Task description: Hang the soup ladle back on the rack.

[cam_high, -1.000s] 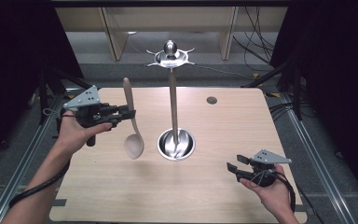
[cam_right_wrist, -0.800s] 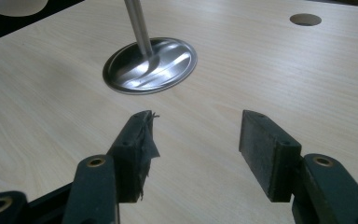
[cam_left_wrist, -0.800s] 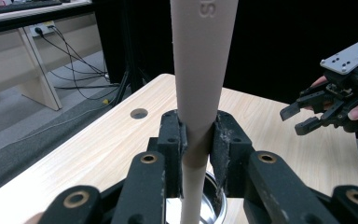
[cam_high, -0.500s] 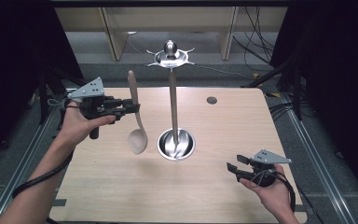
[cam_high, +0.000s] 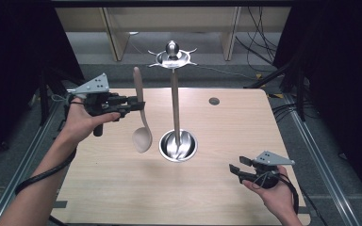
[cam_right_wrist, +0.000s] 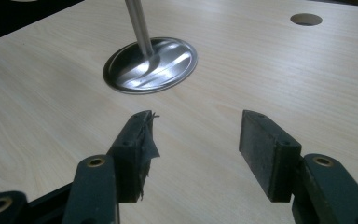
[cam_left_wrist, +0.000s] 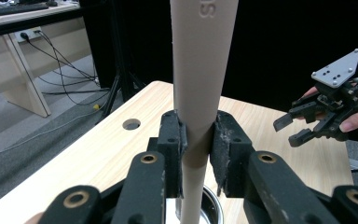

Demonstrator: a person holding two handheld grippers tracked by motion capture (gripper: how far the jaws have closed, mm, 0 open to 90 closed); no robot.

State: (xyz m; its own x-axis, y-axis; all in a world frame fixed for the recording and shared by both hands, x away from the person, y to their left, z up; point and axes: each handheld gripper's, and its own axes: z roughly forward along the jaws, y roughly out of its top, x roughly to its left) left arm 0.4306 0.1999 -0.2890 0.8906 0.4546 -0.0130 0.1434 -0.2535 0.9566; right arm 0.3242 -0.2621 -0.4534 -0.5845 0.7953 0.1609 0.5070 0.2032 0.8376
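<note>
The left hand-held gripper [cam_high: 134,104] is clamped on the handle of a beige plastic spoon [cam_high: 141,127], holding it upright, bowl down, above the pale wooden tabletop [cam_high: 122,188] toward its left edge. Just beside it stands a shiny metal stand [cam_high: 176,117] with a round base. The right hand-held gripper [cam_high: 235,170] hovers near the tabletop's front right corner, jaws apart.

Left gripper [cam_left_wrist: 197,140] clamping upright spoon handle [cam_left_wrist: 200,70], right gripper [cam_left_wrist: 303,123] beyond

Light wood table [cam_high: 122,188] on grey floor [cam_high: 19,150]; black drapes [cam_high: 14,42] either side; pale shelving [cam_high: 113,33] behind, possibly desk legs; loose cables [cam_high: 259,42].
</note>
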